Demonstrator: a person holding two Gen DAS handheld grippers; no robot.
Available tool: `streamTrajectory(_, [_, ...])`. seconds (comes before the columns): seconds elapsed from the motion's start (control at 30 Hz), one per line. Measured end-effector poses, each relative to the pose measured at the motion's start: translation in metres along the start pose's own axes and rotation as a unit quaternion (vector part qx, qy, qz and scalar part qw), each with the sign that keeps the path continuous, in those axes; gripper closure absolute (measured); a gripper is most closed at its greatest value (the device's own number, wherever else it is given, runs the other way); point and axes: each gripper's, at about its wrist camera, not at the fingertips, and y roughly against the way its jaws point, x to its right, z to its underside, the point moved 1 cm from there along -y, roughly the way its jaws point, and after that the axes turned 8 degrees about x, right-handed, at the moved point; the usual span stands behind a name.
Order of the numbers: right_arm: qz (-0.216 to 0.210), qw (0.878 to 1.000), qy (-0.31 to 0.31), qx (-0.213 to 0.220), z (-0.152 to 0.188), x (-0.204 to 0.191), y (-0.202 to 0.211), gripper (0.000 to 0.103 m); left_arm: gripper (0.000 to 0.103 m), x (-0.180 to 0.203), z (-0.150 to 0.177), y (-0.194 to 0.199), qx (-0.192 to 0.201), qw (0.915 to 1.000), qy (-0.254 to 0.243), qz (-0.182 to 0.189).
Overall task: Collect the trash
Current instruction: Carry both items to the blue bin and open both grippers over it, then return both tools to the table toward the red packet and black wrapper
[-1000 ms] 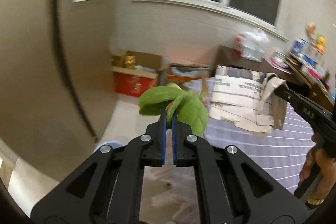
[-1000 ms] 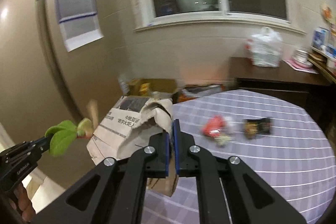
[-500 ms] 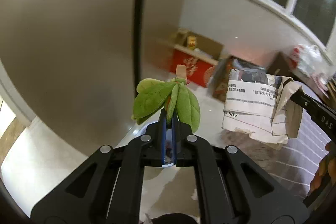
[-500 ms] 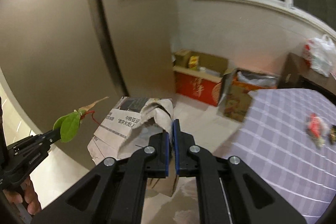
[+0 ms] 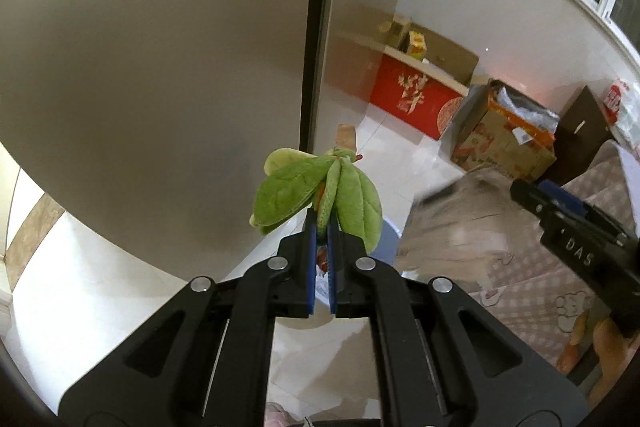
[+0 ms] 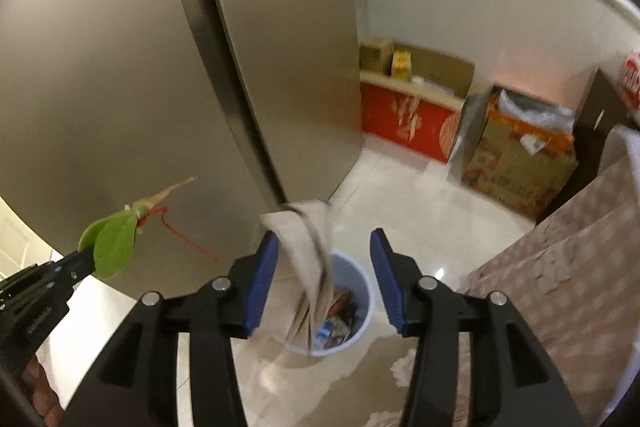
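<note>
**Over the bin: right jaws apart, newspaper at the bucket; left clamped on leaves**

Above the white bucket (image 6: 362, 311) on the tile floor, right gripper (image 6: 324, 269) has its blue pads (image 6: 262, 279) spread wide, nothing between them touching either pad. Crumpled newspaper (image 6: 310, 259) sits in the gap, motion-blurred, lower end already inside the bucket rim, upper end sticking up above pad level. Bucket already holds mixed wrappers (image 6: 340, 319) at the bottom.

Left gripper (image 5: 321, 227) is pinched onto a green leaf cluster (image 5: 320, 195); pads nearly together with the stems squeezed between the tips. Leaves fan up and out over the fingertips. In the right wrist view the same cluster (image 6: 110, 245) shows at far left, with a dry tan stalk (image 6: 168, 193) pointing up-right and a red thread (image 6: 184, 237) trailing from the tie point. It hangs left of the bucket, not over it.

From the left wrist view the newspaper (image 5: 452, 223) is a blur just right of the leaves, the right gripper's arm (image 5: 576, 239) reaching in from the right edge.

Surroundings: metallic fridge door (image 6: 120, 67) fills the left side, red box (image 6: 404, 119) and an orange carton (image 6: 516, 167) against the far wall, checked pink cloth (image 6: 560, 267) at right, near the bucket
</note>
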Motion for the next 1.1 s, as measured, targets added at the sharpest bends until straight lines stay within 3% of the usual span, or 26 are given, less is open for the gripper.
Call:
streamTrajectory(0.37, [-0.007, 1.0, -0.005, -0.02, 0.022, 0.007, -0.001, 0.045, 0.099, 0.021, 0.005, -0.029, -0.025, 0.9994, -0.014, 0.02])
streamTrajectory(0.9, [0.022, 0.998, -0.041, 0.051, 0.01, 0.028, 0.038, 0.038, 0.096, 0.062, -0.011, -0.052, -0.038, 0.9966, -0.041, 0.061])
streamTrajectory(0.93, [0.021, 0.998, -0.045, 0.049, 0.01, 0.03, 0.038, 0.038, 0.088, 0.063, -0.012, -0.054, -0.044, 0.9965, -0.039, 0.059])
streamTrajectory(1.0, [0.019, 0.998, -0.052, 0.044, 0.011, 0.035, 0.038, 0.038, 0.033, 0.064, -0.011, -0.055, -0.052, 0.9973, -0.036, 0.036])
streamTrajectory(1.03, [0.017, 0.997, -0.055, 0.043, 0.012, 0.037, 0.038, 0.038, 0.021, 0.063, -0.011, -0.052, -0.039, 0.9983, -0.033, 0.028])
streamTrajectory(1.1, [0.016, 0.997, -0.058, 0.041, 0.012, 0.04, 0.04, 0.038, 0.021, 0.065, -0.01, -0.045, -0.027, 0.9987, -0.034, 0.026])
